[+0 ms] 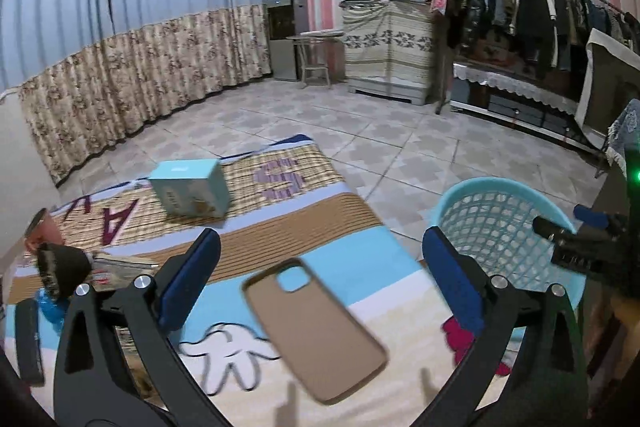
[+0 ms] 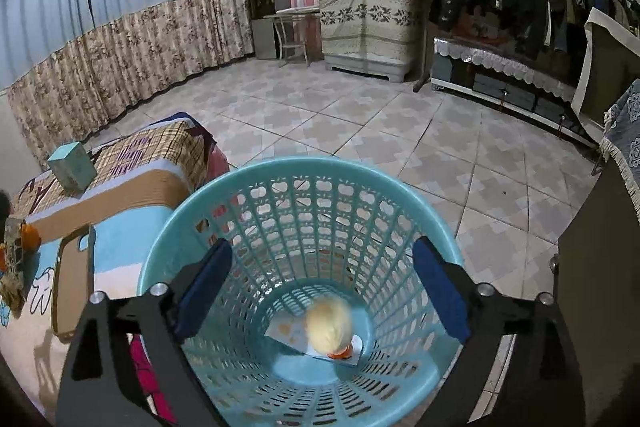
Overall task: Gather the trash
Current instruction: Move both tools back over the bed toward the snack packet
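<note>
The basket [image 2: 304,267] already holds a pale rounded lump [image 2: 329,323], blurred (possibly crumpled paper), on a flat wrapper [image 2: 284,333], directly beneath the empty, wide-spread right gripper [image 2: 320,287]. Left to do: the tan phone case [image 1: 314,331] lies on the mat [image 1: 360,251] between the wide, empty left gripper [image 1: 320,279] fingers, and the teal box [image 1: 190,189] sits farther back. Clutter at the mat's left edge is cut off and hard to identify.

We see a bed covered by a striped cartoon-print blanket [image 1: 280,227]. On it, a tan rubber phone case [image 1: 316,331] lies flat at six o'clock, a pale teal cardboard box [image 1: 192,189] toward eleven. A turquoise plastic lattice basket [image 2: 304,227] stands on the tiled floor [image 2: 400,131].
</note>
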A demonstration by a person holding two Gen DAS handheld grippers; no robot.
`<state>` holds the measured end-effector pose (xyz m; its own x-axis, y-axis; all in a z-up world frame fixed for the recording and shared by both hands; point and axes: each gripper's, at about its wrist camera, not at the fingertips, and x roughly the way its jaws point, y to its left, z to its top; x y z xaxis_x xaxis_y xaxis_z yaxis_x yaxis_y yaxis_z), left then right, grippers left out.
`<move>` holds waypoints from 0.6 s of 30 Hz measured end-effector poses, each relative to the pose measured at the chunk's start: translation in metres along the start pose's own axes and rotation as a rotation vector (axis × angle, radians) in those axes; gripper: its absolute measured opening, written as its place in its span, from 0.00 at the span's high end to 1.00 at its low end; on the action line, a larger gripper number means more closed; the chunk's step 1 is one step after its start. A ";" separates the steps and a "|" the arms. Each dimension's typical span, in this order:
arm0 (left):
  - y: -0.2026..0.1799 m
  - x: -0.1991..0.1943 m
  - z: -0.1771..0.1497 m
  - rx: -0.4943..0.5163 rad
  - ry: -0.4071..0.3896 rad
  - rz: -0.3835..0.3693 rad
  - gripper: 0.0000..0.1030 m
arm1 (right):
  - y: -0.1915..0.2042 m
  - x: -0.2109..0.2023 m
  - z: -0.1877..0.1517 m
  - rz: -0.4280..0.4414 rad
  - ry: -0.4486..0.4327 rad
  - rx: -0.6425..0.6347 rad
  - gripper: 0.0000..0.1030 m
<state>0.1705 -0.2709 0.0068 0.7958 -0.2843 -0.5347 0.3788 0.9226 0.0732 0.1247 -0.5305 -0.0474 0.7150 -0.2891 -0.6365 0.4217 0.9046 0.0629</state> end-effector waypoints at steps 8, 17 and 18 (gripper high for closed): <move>0.055 -0.023 -0.013 -0.039 -0.008 0.087 0.05 | 0.026 -0.014 -0.007 0.007 -0.024 -0.001 0.09; 0.142 -0.043 -0.029 -0.090 0.002 0.168 0.05 | 0.107 -0.043 -0.009 0.095 -0.074 -0.043 0.09; 0.149 -0.045 -0.030 -0.093 0.003 0.174 0.05 | 0.117 -0.045 -0.009 0.103 -0.078 -0.049 0.09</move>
<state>0.1771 -0.1128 0.0162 0.8441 -0.1183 -0.5230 0.1907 0.9778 0.0867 0.1373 -0.4092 -0.0183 0.7948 -0.2158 -0.5673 0.3175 0.9444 0.0856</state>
